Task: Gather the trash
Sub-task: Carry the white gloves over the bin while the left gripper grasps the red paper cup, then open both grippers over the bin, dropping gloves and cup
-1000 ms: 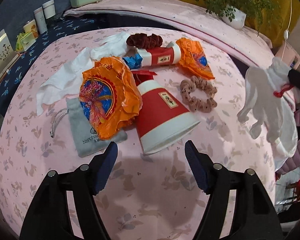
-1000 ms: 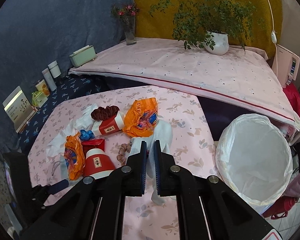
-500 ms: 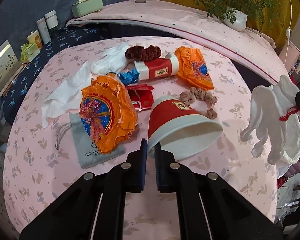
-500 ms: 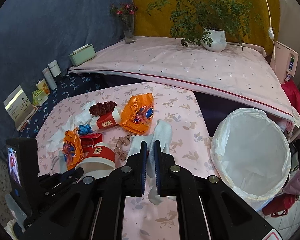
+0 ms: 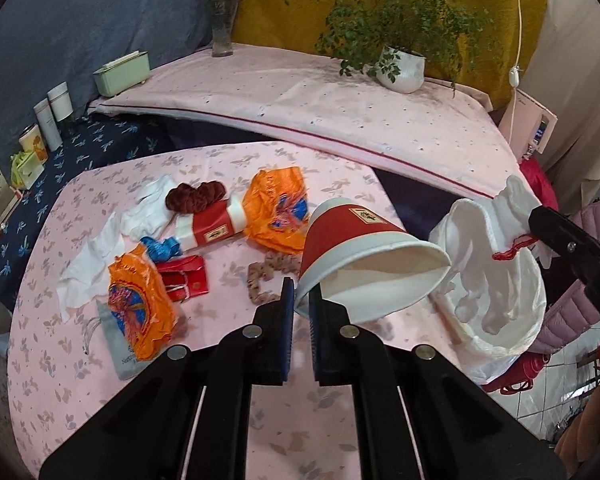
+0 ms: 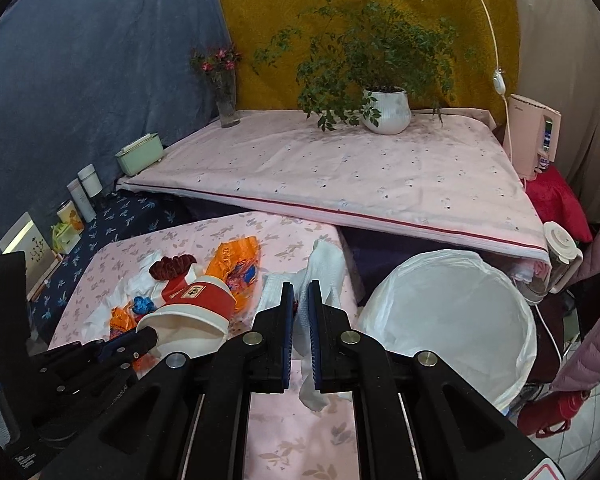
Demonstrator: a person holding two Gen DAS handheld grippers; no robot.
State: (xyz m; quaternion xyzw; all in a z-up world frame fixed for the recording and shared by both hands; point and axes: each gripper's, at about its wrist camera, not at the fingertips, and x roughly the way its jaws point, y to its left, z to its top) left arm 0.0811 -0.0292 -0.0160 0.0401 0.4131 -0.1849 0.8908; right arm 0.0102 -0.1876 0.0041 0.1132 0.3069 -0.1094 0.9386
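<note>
Two paper cups are seen: one point(image 5: 364, 256) is pinched by its rim in the jaws of the left gripper point(image 5: 301, 308) at frame centre, clear of the tabletop point(image 5: 228, 420); the other point(image 5: 210, 226) lies upper left among two orange wrappers point(image 5: 140, 312). One white glove point(image 6: 324, 276) is clamped in the right gripper point(image 6: 300, 320), beside one lined bin point(image 6: 452, 316) at right.

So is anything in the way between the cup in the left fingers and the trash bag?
Yes. The white glove hanging from the right gripper dangles between the paper cup and the lined bin.
</note>
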